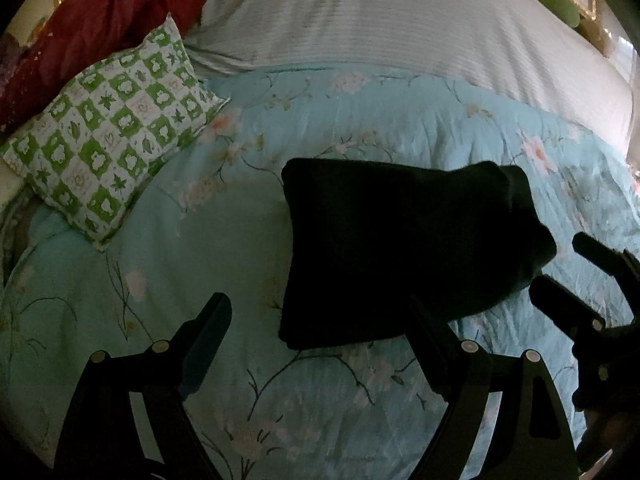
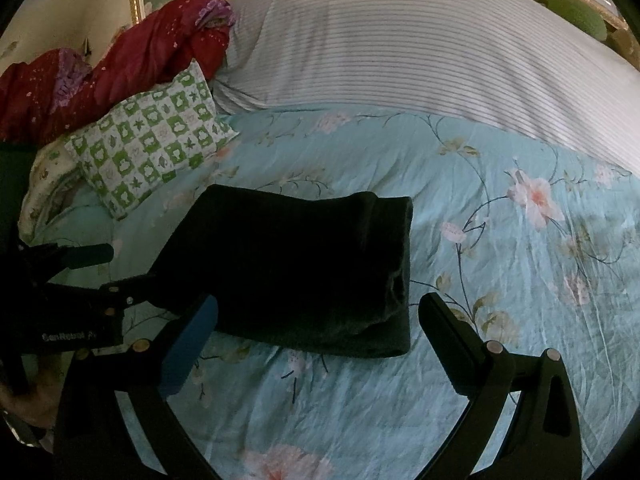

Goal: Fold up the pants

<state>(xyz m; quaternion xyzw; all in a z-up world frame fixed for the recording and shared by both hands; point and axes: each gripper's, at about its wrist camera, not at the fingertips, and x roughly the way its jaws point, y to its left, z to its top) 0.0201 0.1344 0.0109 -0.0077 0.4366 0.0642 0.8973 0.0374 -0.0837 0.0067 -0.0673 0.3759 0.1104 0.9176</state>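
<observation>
While the folded black pants (image 1: 392, 256) lie on the blue flowery bed cover (image 2: 500, 240), the left gripper (image 1: 320, 344) and right gripper (image 2: 316, 332) hold their fingers spread wide, and the left one's white label is too blurry to read.

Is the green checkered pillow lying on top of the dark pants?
No, the green checkered pillow lies apart from the folded pants, farther back on the blue flowered blanket.
</observation>
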